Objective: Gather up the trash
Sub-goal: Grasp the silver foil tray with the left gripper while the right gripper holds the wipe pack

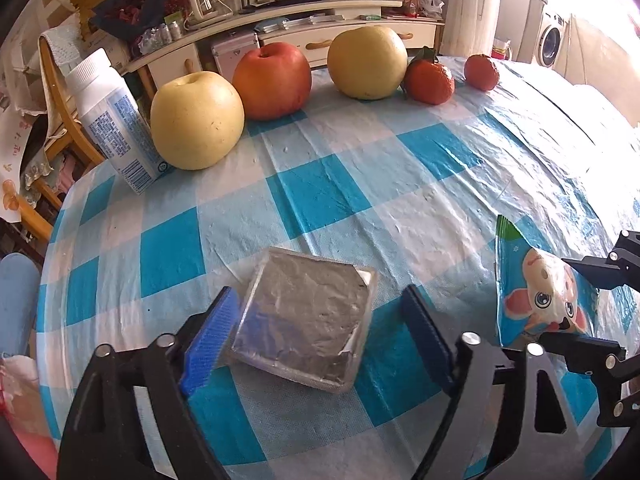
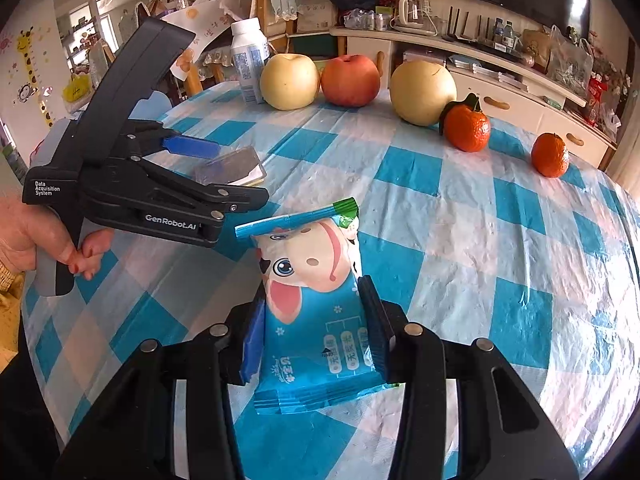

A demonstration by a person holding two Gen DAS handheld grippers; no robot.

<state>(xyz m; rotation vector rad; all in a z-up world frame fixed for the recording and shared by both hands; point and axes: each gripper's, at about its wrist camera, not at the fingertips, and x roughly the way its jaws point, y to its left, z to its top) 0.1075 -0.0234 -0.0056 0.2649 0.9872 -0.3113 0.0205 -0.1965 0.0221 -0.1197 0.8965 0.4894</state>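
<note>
On a blue-checked desk (image 1: 328, 184), the right claw (image 2: 316, 328) is clamping a blue cartoon snack wrapper (image 2: 312, 300). The left claw (image 1: 320, 328) is straddling a foil-lidded plastic tray (image 1: 308, 316), fingers apart. Next move, likely: closing on the tray's sides squarely, then lifting.

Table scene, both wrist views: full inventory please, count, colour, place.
foil tray: 1, silver, near table edge, between left claw's open fingers
snack packet: 1, blue with cartoon animal, clamped in right claw
pears: 2, yellow, back row, either side of apple
apple: 1, red, back row
tangerines: 2, orange, right end of row
bottle: 1, white and blue, left end of row
tablecloth: 1, blue-white check, covers table
left claw: 1, black, blue pads, open
right claw: 1, black, shut on packet
</note>
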